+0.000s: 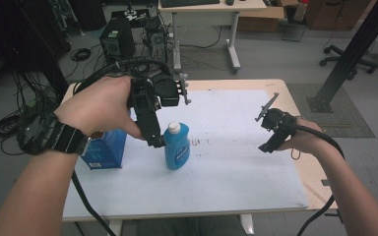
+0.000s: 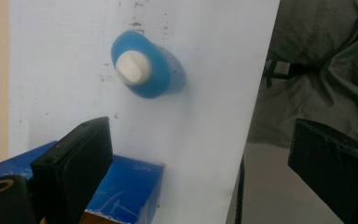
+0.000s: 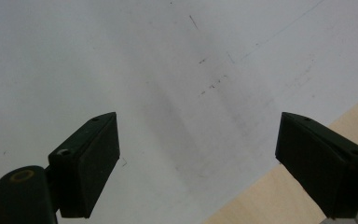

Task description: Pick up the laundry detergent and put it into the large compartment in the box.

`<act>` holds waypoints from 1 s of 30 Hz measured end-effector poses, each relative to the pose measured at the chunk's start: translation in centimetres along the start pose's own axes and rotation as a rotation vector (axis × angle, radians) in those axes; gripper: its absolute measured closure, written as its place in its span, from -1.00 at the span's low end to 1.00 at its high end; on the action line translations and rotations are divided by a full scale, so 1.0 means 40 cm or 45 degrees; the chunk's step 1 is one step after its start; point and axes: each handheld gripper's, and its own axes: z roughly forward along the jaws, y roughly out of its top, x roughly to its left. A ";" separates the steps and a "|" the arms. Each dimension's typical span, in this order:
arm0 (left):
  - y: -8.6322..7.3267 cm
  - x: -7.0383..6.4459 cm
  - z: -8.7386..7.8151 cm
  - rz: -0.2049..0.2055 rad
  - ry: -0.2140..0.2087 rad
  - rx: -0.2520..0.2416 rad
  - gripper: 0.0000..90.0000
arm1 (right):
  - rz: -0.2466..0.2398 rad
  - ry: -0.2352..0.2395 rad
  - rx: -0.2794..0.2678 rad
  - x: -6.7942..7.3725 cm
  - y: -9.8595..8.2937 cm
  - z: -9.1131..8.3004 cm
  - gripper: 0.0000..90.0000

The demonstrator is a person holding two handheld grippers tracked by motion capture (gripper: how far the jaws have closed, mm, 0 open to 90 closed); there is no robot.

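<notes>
At the left of the bench (image 1: 285, 162) a blue box (image 1: 106, 150) lies flat on the white sheet, partly behind the person's left wrist. Just right of it the left hand-held gripper (image 1: 158, 143) hangs over the sheet with its jaws spread wide and empty, its tip close beside the blue bottle (image 1: 176, 146), which stands upright with a white cap (the left gripper view looks almost straight down on that cap). This looks like the approach to a grasp: next the jaws need to straddle the bottle's body and close. Far right, the right hand-held gripper (image 1: 267, 147) hovers open, holding nothing.
</notes>
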 end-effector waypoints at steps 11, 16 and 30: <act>0.020 0.009 -0.004 -0.045 0.063 -0.001 -0.82 | -0.008 0.007 -0.007 -0.001 -0.002 0.004 -0.70; 0.030 0.023 -0.007 -0.127 0.096 -0.010 -0.83 | -0.007 0.004 -0.006 -0.004 -0.006 0.000 -0.70; 0.063 0.072 -0.001 -0.344 0.107 -0.028 -0.81 | -0.006 0.008 -0.012 -0.007 -0.016 0.001 -0.70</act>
